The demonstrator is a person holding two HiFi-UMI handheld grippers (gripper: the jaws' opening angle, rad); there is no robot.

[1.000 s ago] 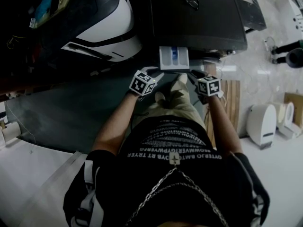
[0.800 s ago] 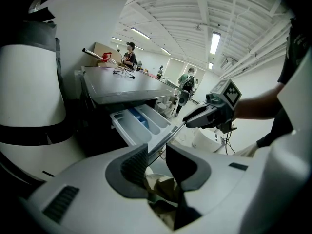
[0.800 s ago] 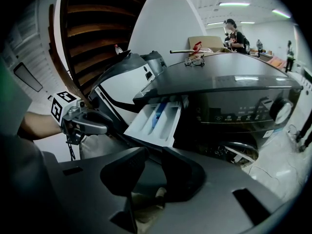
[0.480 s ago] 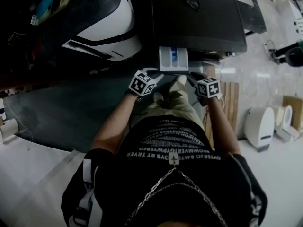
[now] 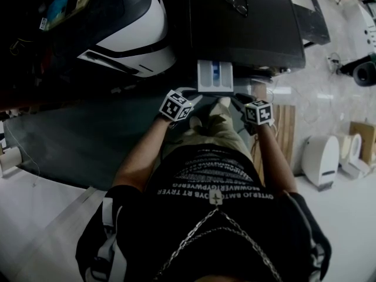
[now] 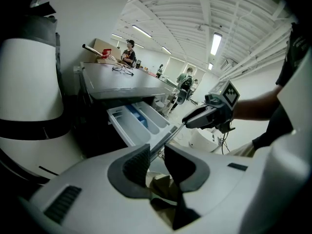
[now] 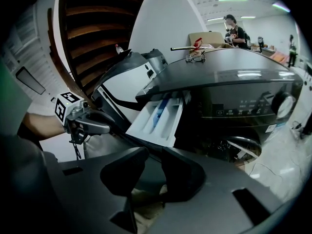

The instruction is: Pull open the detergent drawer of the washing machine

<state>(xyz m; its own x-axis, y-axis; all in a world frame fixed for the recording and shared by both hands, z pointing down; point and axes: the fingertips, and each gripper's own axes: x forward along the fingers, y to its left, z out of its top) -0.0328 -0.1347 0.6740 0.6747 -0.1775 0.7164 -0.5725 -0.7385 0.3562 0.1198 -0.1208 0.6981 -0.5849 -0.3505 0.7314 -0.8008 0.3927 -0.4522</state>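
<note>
Already Out: Drawer Stands Open

Drawer juts from the washer front. Left gripper sits at its 7 o'clock, jaws just closing yet still apart, nothing between them; right gripper at 4 o'clock, jaws released, empty.

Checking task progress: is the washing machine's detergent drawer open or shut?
Open: the detergent drawer sticks out of the washing machine, compartments exposed.

Head view dim and shadowed; ceiling strips light fisheye-warped gripper views.
</note>
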